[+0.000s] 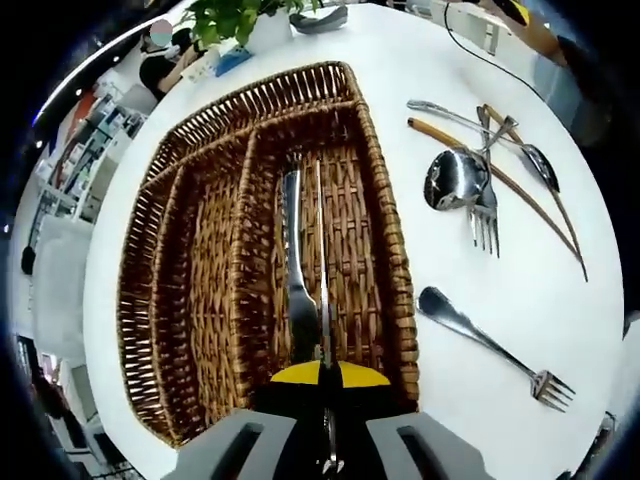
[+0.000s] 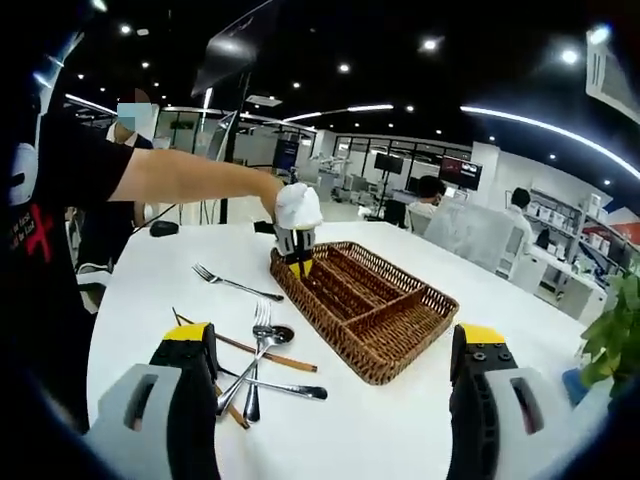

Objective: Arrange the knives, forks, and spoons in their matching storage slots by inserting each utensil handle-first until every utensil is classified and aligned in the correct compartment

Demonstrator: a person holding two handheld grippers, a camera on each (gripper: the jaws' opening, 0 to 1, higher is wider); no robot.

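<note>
White table [image 1: 560, 330] | left claw [image 1: 325, 372] pinching knife [image 1: 322, 270] over basket [image 1: 380, 190] | right claw [image 2: 330, 385] spread, empty

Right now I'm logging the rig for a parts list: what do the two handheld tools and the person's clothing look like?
The right tool has two chunky grey jaws with black inner faces and yellow caps. The left tool, seen from across the white table, has the same black-and-yellow tips, held in a white glove. The person wears a black short-sleeved shirt with red marking.
</note>
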